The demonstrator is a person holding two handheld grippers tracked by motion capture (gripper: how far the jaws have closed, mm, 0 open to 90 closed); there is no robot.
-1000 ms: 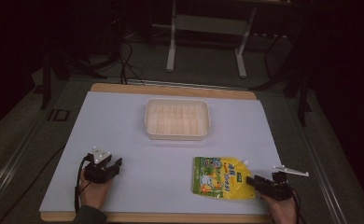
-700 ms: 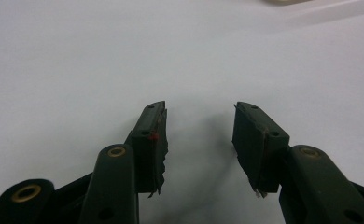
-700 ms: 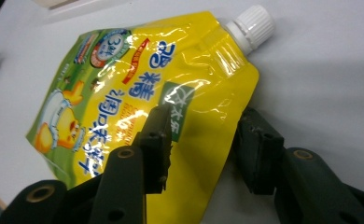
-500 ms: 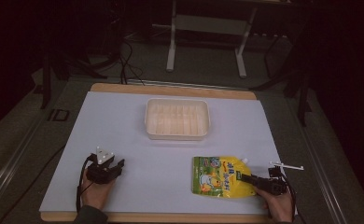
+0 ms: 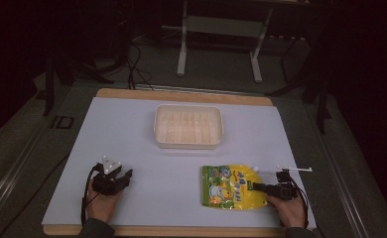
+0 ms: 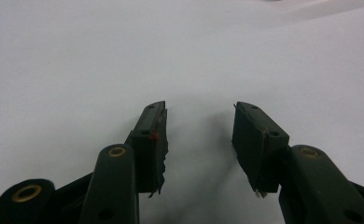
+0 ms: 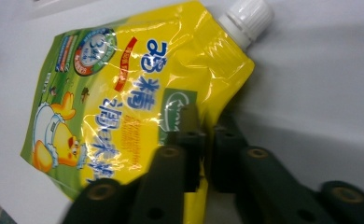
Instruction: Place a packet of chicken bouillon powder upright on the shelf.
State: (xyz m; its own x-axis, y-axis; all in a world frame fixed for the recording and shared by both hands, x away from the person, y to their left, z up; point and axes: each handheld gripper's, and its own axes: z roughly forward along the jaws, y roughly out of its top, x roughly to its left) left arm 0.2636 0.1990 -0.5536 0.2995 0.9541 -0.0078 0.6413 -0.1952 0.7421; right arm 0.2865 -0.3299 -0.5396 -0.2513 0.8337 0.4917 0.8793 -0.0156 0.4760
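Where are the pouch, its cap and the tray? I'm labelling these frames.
pouch (image 7: pixel 110 93), right gripper view, printed yellow front.
cap (image 7: pixel 249 15), right gripper view, ribbed white side.
tray (image 5: pixel 157 126), high view, left rim.

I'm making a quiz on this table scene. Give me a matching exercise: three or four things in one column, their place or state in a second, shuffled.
Things:
1. pouch
2. tray
3. left gripper
4. right gripper

Place or state:
A. jaws apart over the bare sheet
B. near the table's far edge, nothing in it
C. jaws shut on an edge of the pouch
D. lying flat, white cap on its spout

Pairs: 1-D, 2-B, 3-A, 4-C
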